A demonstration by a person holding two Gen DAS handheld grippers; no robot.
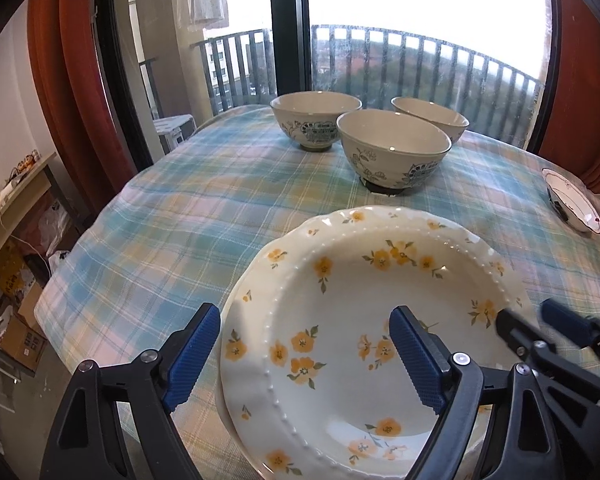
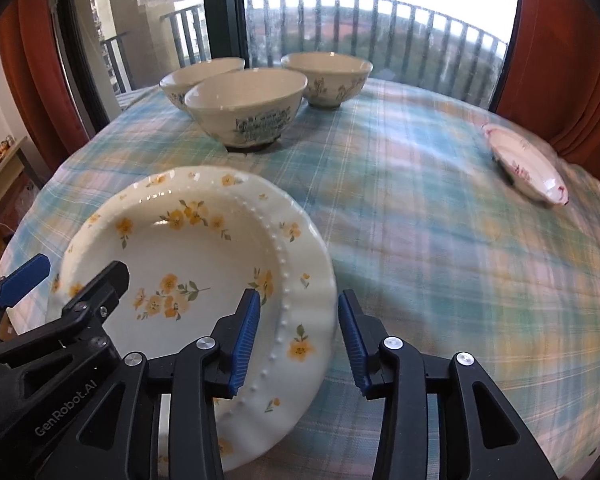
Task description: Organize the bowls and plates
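Observation:
A cream plate with yellow flowers (image 1: pixel 360 320) (image 2: pixel 204 248) lies near the front of the plaid-clothed table (image 1: pixel 180 220) (image 2: pixel 440 260). The rim of a second plate (image 1: pixel 222 400) shows beneath it. My left gripper (image 1: pixel 306 360) (image 2: pixel 62 284) stands wide open astride the plate's left rim, one finger outside the edge and one over the well. My right gripper (image 2: pixel 300 340) (image 1: pixel 538 322) straddles the right rim with its pads apart from it. Three blue-patterned bowls (image 1: pixel 392 148) (image 2: pixel 246 100) stand together at the back. A small red-trimmed dish (image 1: pixel 572 204) (image 2: pixel 526 164) sits at the right edge.
Behind the table are a tall window (image 1: pixel 380 20) with a dark frame, a balcony railing and red curtains (image 1: pixel 68 80). To the left, below table level, stand a shelf (image 1: pixel 16 192) and cardboard boxes (image 1: pixel 24 344) on the floor.

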